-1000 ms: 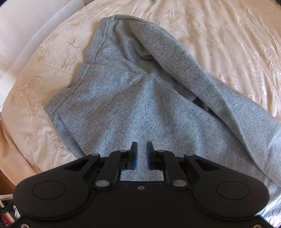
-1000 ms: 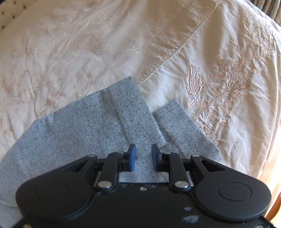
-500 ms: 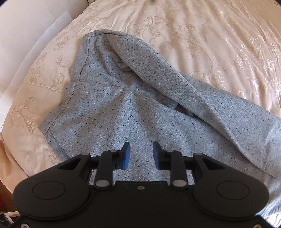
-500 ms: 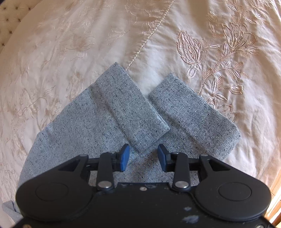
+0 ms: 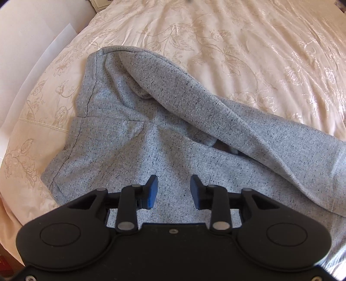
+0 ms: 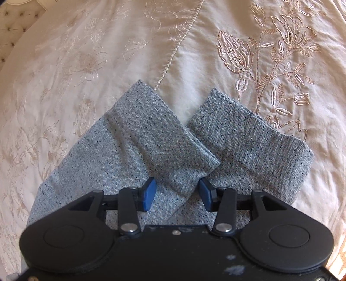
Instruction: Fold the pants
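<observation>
Grey speckled pants (image 5: 164, 151) lie on a cream embroidered bedspread (image 5: 248, 43). In the left wrist view the waist end is rumpled, with one leg (image 5: 227, 112) folded diagonally over the seat. My left gripper (image 5: 173, 191) is open and empty just above the fabric. In the right wrist view the two leg cuffs (image 6: 160, 138) lie crossed, the left cuff over the right one (image 6: 248, 142). My right gripper (image 6: 177, 192) is open and empty above where the cuffs overlap.
The bedspread (image 6: 108, 54) has raised floral embroidery and a corded seam (image 6: 177, 49). The bed's edge and a pale wall (image 5: 26, 32) are at the left in the left wrist view. A tufted headboard (image 6: 15, 19) shows at the top left of the right wrist view.
Both grippers have opened wider and pulled back from the fabric. More of the waist and both cuffs have come into view.
</observation>
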